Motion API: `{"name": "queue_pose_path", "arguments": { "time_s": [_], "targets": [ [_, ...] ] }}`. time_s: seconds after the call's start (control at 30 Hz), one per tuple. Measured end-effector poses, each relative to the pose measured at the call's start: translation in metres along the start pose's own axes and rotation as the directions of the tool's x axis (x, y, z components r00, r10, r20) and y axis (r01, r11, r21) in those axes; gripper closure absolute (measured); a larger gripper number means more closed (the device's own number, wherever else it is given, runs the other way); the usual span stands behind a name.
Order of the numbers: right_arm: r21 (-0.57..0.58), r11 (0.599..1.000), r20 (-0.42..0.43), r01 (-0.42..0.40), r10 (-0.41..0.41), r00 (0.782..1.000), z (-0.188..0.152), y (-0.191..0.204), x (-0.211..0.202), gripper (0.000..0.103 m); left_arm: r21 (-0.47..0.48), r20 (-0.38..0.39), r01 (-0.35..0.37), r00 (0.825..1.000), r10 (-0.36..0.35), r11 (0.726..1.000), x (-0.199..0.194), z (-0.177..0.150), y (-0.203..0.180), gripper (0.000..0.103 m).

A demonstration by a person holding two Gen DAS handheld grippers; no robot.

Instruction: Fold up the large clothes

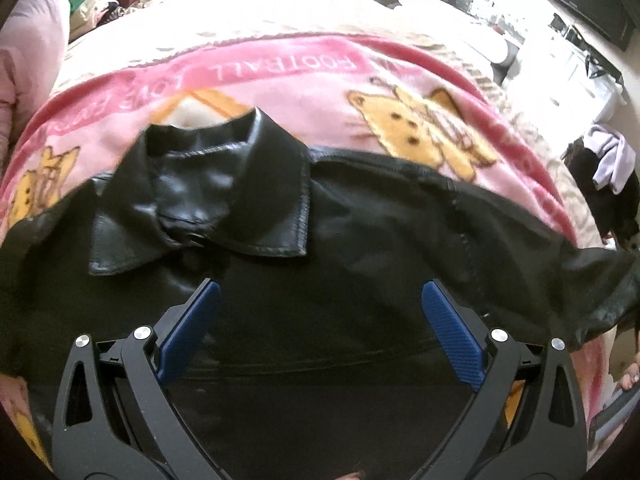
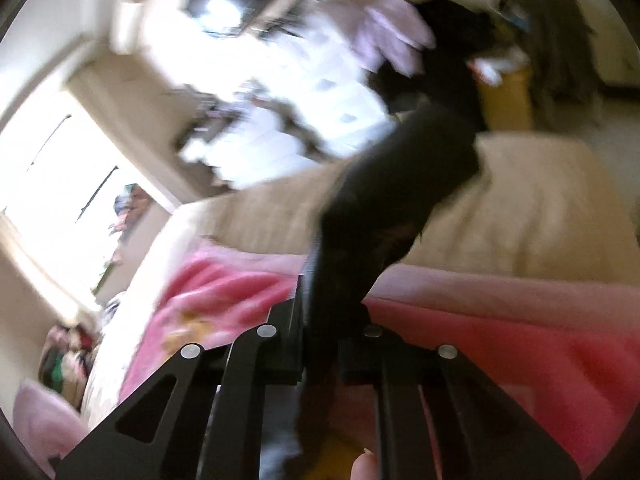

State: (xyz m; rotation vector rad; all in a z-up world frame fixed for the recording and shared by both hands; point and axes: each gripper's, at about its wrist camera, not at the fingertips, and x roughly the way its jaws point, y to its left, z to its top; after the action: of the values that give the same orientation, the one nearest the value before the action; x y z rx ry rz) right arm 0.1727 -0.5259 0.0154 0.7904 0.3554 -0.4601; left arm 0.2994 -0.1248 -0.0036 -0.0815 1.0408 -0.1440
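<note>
From my left wrist camera I count one black jacket point(image 1: 360, 220) on the pink blanket point(image 1: 320, 92), collar point(image 1: 208, 184) at the far side, long axis running left to right. My left hand-held gripper point(image 1: 320, 300) hangs released above it.

My right camera is blurred; the right hand-held gripper point(image 2: 320, 312) is clenched on a black fold of that jacket point(image 2: 380, 208), which runs away from me over the bed point(image 2: 540, 200).
</note>
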Motion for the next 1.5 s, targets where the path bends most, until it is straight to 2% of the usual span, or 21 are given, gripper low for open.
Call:
{"name": "queue_pose_path", "arguments": {
  "time_s": [0.13,0.2,0.3,0.47,0.53,0.63,0.87,0.97,1.0,1.17,1.3,1.43,1.5],
  "targets": [
    [-0.146,0.978,0.014,-0.147,0.150,0.989,-0.011,0.065,-0.021,0.094,-0.006,0.019,0.012,1.000,-0.012,1.000,-0.022,0.006,0.015,0.009],
    [-0.205,0.953,-0.013,-0.223,0.225,0.974,-0.024,0.098,-0.028,0.094,-0.024,0.029,0.034,0.999,-0.033,0.999,-0.035,0.008,0.025,0.009],
    [-0.274,0.915,-0.061,-0.297,0.292,0.955,-0.044,0.135,-0.035,0.094,-0.054,0.050,0.066,0.997,-0.063,0.996,-0.053,0.013,0.042,0.009],
    [-0.364,0.825,-0.171,-0.432,0.397,0.902,-0.085,0.193,-0.045,0.096,-0.115,0.093,0.104,0.991,-0.094,0.988,-0.083,0.019,0.079,0.009],
    [-0.387,0.782,-0.228,-0.489,0.432,0.872,-0.106,0.215,-0.050,0.096,-0.135,0.107,0.134,0.987,-0.120,0.982,-0.091,0.021,0.091,0.009],
    [-0.434,0.732,-0.288,-0.525,0.439,0.851,-0.137,0.237,-0.059,0.096,-0.163,0.137,0.170,0.979,-0.148,0.972,-0.103,0.022,0.113,0.009],
    [-0.469,0.638,-0.409,-0.610,0.455,0.791,-0.199,0.273,-0.073,0.096,-0.248,0.201,0.318,0.941,-0.272,0.915,-0.121,0.015,0.167,0.009],
    [-0.490,0.598,-0.444,-0.634,0.455,0.772,-0.220,0.284,-0.078,0.096,-0.270,0.223,0.396,0.912,-0.343,0.878,-0.124,0.009,0.185,0.009],
    [-0.490,0.589,-0.456,-0.643,0.455,0.765,-0.225,0.285,-0.075,0.096,-0.280,0.228,0.434,0.897,-0.380,0.856,-0.124,0.006,0.193,0.009],
    [-0.499,0.530,-0.526,-0.685,0.443,0.726,-0.260,0.298,-0.080,0.096,-0.330,0.258,0.528,0.848,-0.463,0.783,-0.125,-0.006,0.219,0.009],
    [-0.515,0.485,-0.576,-0.706,0.414,0.705,-0.289,0.303,-0.084,0.096,-0.350,0.262,0.545,0.838,-0.479,0.762,-0.126,-0.016,0.234,0.009],
    [-0.522,0.447,-0.637,-0.726,0.362,0.681,-0.320,0.307,-0.082,0.096,-0.364,0.242,0.539,0.842,-0.482,0.760,-0.122,-0.028,0.244,0.009],
    [-0.523,0.435,-0.662,-0.733,0.333,0.671,-0.333,0.307,-0.082,0.093,-0.374,0.230,0.540,0.842,-0.488,0.754,-0.117,-0.035,0.248,0.009]
  ]
}}
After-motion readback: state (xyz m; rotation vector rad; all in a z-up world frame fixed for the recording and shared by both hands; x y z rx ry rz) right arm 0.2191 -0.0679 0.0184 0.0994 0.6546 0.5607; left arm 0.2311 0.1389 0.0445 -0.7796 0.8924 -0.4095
